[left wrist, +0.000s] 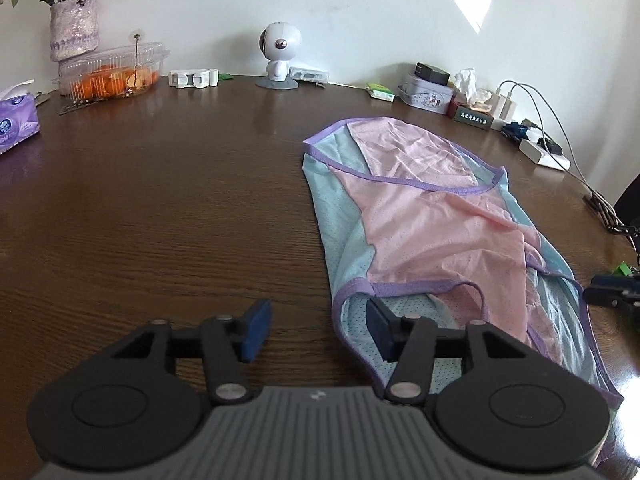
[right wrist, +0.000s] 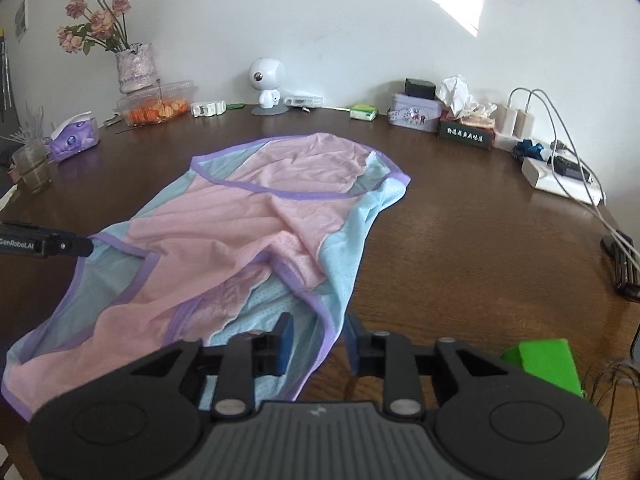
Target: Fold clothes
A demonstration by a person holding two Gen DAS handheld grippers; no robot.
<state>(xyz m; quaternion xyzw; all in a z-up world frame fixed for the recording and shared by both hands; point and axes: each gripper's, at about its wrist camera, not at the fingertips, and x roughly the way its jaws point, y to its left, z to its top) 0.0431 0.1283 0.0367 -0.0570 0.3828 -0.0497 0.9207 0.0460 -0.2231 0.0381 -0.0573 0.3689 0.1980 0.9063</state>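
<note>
A pink and light-blue mesh garment with purple trim (left wrist: pixel 432 224) lies spread on the dark wooden table (left wrist: pixel 160 208); it also shows in the right wrist view (right wrist: pixel 240 232). My left gripper (left wrist: pixel 318 330) is open at the garment's near left corner, its right finger over the blue hem, its left finger over bare wood. My right gripper (right wrist: pixel 320 344) is open astride the garment's near right edge, with the blue and purple hem between its fingers. The left gripper's tip (right wrist: pixel 60 245) shows at the garment's left edge.
Along the back edge stand a vase (right wrist: pixel 136 66), a plastic food box (right wrist: pixel 158 106), a small white robot figure (right wrist: pixel 266 86), a tin (right wrist: pixel 416 114), tissue packs (left wrist: pixel 16 122) and a power strip with cables (right wrist: pixel 560 172). A green block (right wrist: pixel 540 364) sits at the near right.
</note>
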